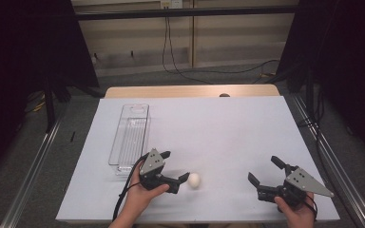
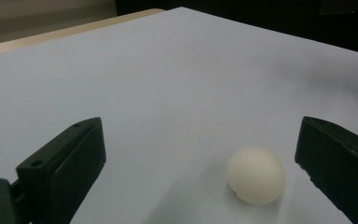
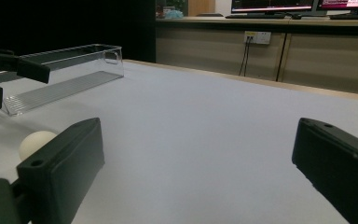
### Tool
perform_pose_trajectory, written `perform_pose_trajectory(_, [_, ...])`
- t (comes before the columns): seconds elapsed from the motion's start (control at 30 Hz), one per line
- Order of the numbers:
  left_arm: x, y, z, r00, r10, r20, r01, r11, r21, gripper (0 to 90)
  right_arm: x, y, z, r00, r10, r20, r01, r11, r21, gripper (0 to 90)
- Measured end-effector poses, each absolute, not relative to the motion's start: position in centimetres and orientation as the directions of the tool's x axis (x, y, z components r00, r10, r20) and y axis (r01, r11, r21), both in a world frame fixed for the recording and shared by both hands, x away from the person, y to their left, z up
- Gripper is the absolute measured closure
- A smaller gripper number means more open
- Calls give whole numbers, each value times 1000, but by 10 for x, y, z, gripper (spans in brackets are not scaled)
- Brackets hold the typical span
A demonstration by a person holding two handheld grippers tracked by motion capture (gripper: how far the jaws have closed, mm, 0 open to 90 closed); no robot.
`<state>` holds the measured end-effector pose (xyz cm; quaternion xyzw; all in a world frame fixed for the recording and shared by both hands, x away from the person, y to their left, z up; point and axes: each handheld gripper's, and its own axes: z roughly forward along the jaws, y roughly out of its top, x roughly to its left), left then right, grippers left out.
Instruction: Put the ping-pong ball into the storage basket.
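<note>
A small white ball (image 1: 194, 180) lies on the white table cover near the front edge. My left gripper (image 1: 177, 165) is open just to the left of it, with one fingertip close to the ball. In the left gripper view the ball (image 2: 256, 175) rests on the cover between the two spread jaws, nearer the right one and touching neither. My right gripper (image 1: 263, 168) is open at the front right, with nothing between its jaws. In the right gripper view the ball (image 3: 35, 142) peeks out behind the left jaw, and the left gripper (image 3: 9, 70) shows at the far left.
A long clear plastic tray (image 1: 128, 137) stands empty on the left side of the table, just beyond the left hand, and appears as the tray (image 3: 65, 74) in the right gripper view. The wooden table edge (image 1: 190, 91) runs along the back. Cables lie on the floor behind.
</note>
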<state>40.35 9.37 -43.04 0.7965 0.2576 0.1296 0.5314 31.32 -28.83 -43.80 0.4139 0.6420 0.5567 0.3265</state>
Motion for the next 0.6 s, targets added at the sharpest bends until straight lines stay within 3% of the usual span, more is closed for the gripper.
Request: perform_pose_trajectory(0.6, [404,83,-436,842,535,-74,289,-331,898,17,313,-288,-438,-444,895,44,170,36,985,16])
